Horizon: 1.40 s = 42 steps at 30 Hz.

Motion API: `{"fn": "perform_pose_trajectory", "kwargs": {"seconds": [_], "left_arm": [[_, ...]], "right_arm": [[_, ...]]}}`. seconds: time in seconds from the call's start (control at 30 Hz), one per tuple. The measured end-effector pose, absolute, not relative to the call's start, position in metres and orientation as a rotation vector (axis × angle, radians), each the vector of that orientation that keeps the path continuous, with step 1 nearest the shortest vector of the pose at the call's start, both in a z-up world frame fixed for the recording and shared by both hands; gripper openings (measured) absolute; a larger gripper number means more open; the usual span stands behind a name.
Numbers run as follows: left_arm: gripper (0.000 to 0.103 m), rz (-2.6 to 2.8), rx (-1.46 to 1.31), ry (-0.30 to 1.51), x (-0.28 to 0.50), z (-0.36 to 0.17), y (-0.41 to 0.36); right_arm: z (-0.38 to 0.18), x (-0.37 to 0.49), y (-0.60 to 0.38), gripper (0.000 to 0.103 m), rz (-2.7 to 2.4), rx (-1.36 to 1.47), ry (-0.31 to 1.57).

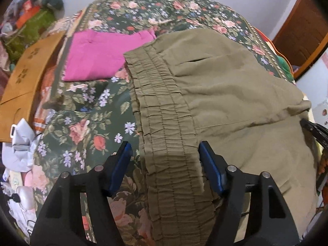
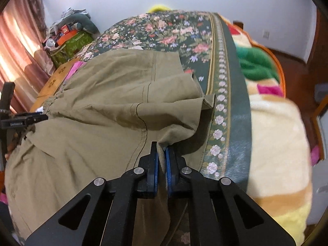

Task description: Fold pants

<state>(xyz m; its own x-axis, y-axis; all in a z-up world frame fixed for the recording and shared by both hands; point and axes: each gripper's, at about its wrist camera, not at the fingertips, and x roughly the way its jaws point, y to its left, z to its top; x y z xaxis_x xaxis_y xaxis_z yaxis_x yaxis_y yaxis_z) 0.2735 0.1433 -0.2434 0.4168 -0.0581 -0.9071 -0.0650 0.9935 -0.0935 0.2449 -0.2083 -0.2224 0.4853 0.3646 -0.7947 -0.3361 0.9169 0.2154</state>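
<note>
We saw the olive pants point(image 1: 225, 86) spread over the floral bedspread point(image 1: 86, 123), filling the centre and right of the left wrist frame. Our left claw point(image 1: 165, 157) stood apart, straddling the gathered elastic waistband point(image 1: 164, 123) without gripping. Our right claw point(image 2: 161, 155) was clamped on a bunched fold of cloth at lower centre. We judged the fabric light, limp and prone to slipping; waistband and hems offer the firmest holds.
</note>
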Motion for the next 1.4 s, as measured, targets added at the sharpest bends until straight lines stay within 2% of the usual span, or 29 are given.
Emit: {"fn": "perform_pose_trajectory", "kwargs": {"seconds": [0.27, 0.53, 0.7, 1.13, 1.2, 1.27, 1.33, 1.4], "left_arm": [[0.070, 0.043, -0.083, 1.118, 0.268, -0.241, 0.137], [0.077, 0.059, -0.088, 1.126, 0.269, -0.243, 0.140], [0.078, 0.059, -0.062, 1.131, 0.269, -0.242, 0.137], [0.078, 0.065, -0.012, 1.082, 0.262, -0.207, 0.140], [0.080, 0.068, -0.030, 1.062, 0.268, -0.196, 0.145], [0.083, 0.079, -0.043, 1.049, 0.275, -0.189, 0.151], [0.085, 0.083, -0.055, 1.051, 0.285, -0.186, 0.156], [0.085, 0.077, -0.075, 1.067, 0.294, -0.187, 0.161]], "right_arm": [[-0.216, 0.241, -0.215, 0.005, 0.387, 0.030, 0.947], [-0.212, 0.230, -0.216, 0.006, 0.340, 0.027, 0.931], [-0.209, 0.225, -0.218, 0.006, 0.315, 0.032, 0.916], [-0.190, 0.221, -0.252, 0.006, 0.250, 0.040, 0.896], [-0.186, 0.228, -0.250, 0.011, 0.272, 0.059, 0.886], [-0.182, 0.237, -0.248, 0.021, 0.299, 0.092, 0.880], [-0.179, 0.247, -0.245, 0.034, 0.328, 0.120, 0.870], [-0.178, 0.257, -0.241, 0.040, 0.356, 0.130, 0.872]]}}
